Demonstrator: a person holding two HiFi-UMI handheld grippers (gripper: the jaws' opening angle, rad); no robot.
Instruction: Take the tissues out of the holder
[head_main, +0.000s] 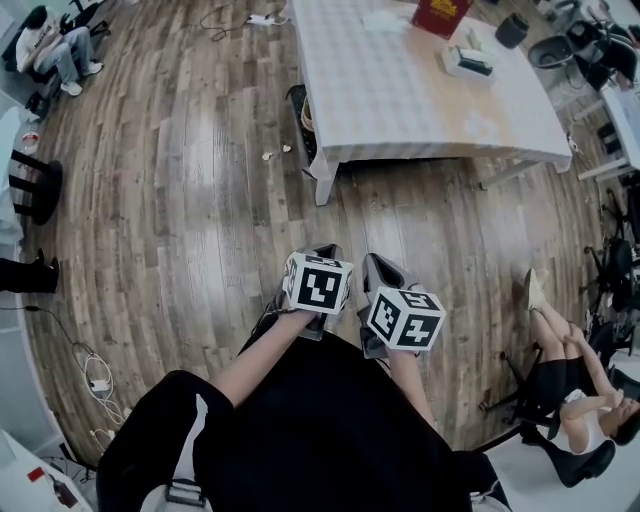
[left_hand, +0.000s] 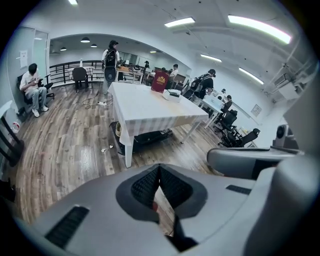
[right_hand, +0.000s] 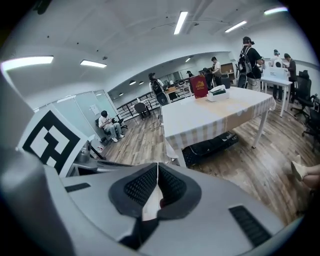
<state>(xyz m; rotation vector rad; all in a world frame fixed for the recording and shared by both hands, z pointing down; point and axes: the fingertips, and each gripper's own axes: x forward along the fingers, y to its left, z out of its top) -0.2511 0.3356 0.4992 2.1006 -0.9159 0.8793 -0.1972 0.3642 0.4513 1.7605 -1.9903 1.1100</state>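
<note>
Tissue holder: a pale, oblong holder (head_main: 467, 62) on the far right part of the desk, near a red box (head_main: 441, 15). The tissues themselves are too small to make out.
Long axis: it seems to run slantwise across the desk top in the head view, though it is too far off to be sure.
Direction from the tools: ahead and to the right of both, well apart, with bare floor between.
Nearer hand: judged to be the right, since the holder sits on that side.
Left tool (head_main: 326, 252): closed, pads meeting at the tips, nothing between them, tilted down toward the floor.
Right tool (head_main: 379, 263): closed and empty too, just beside the left.
Desk (head_main: 400, 100): covered by a pale checked cloth, with a black bag (right_hand: 212, 143) lying under it.
Floor (head_main: 180, 200): wood planks, with cables (head_main: 95, 375) near one edge.
Room: an open office with people seated at the sides.
Stage: judged to be the approach, with the holder not yet reached.
</note>
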